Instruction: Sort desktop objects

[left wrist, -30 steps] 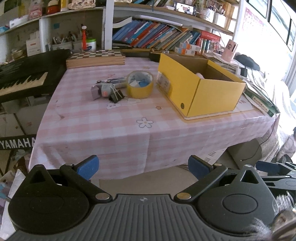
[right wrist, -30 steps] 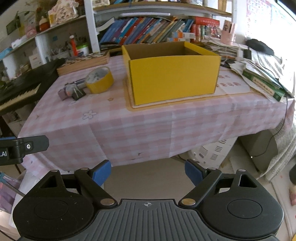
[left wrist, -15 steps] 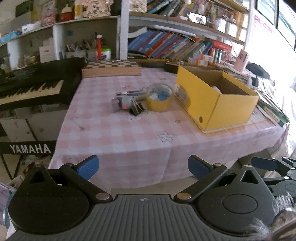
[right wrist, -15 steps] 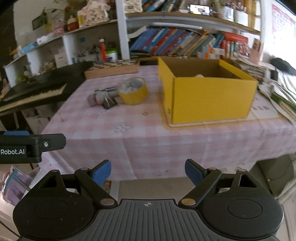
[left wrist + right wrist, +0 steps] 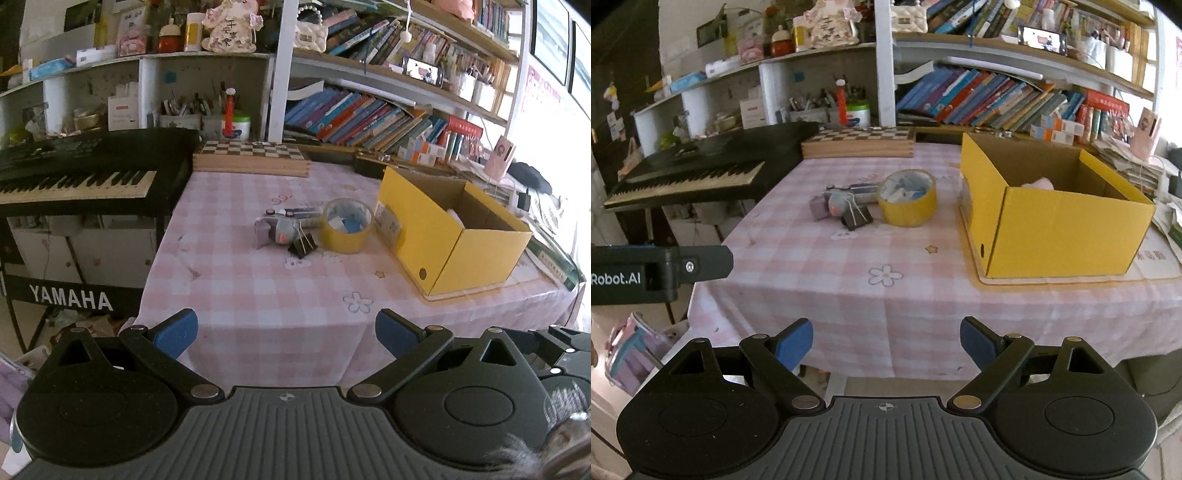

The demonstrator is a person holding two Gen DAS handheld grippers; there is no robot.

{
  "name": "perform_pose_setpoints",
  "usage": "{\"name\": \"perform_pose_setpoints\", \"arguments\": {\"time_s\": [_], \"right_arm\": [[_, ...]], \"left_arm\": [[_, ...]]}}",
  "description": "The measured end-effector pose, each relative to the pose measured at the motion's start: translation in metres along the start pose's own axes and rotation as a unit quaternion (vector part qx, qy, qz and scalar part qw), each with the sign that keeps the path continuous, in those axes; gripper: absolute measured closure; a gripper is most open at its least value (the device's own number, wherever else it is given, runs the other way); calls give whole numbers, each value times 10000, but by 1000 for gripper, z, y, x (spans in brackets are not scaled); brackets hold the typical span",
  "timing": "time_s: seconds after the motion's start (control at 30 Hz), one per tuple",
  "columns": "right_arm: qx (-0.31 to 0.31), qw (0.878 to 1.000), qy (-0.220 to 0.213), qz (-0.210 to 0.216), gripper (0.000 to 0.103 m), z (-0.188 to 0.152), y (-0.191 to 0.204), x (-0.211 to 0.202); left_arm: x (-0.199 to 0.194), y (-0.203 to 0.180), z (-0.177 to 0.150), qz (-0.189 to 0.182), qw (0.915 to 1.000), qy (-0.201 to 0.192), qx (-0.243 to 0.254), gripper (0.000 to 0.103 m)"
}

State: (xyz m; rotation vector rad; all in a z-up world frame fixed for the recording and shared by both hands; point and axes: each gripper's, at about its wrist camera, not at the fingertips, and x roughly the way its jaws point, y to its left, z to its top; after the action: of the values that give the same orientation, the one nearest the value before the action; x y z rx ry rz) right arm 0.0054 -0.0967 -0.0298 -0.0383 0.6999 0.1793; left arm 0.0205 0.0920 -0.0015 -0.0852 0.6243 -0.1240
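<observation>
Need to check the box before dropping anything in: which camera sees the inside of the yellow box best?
The right wrist view: the yellow box faces it more squarely, showing the brown inner walls and something pale pink inside. In the left wrist view the yellow box sits off to the side, showing mostly inner walls and a pale sliver.

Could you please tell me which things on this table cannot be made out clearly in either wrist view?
- Yellow box contents: both views; its walls hide all but a pale pink lump.
- Items inside the tape roll: both views; too small to name.
- Grey bundle behind the binder clip: both views; overlapping parts, too small.
- Box label: left wrist view; print too small.
</observation>
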Motion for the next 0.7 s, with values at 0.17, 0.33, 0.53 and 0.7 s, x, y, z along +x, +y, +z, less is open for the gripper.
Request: {"name": "perform_pose_setpoints", "arguments": {"time_s": [0.17, 0.33, 0.53, 0.7], "right_arm": [[-72, 9999, -8, 94, 14, 0, 1, 1], [-235, 9997, -92, 62, 14, 4, 4, 2], [-299, 9995, -110, 74, 14, 10, 3, 9], [-311, 9994, -87, 78, 14, 16, -1, 17]], "left_arm": [[6, 0, 1, -56, 10000, 68, -26, 0], [11, -3, 3, -138, 9999, 67, -23, 0], [19, -2, 8, -156, 9998, 52, -63, 0], [28, -2, 13, -164, 9998, 61, -88, 0]]}}
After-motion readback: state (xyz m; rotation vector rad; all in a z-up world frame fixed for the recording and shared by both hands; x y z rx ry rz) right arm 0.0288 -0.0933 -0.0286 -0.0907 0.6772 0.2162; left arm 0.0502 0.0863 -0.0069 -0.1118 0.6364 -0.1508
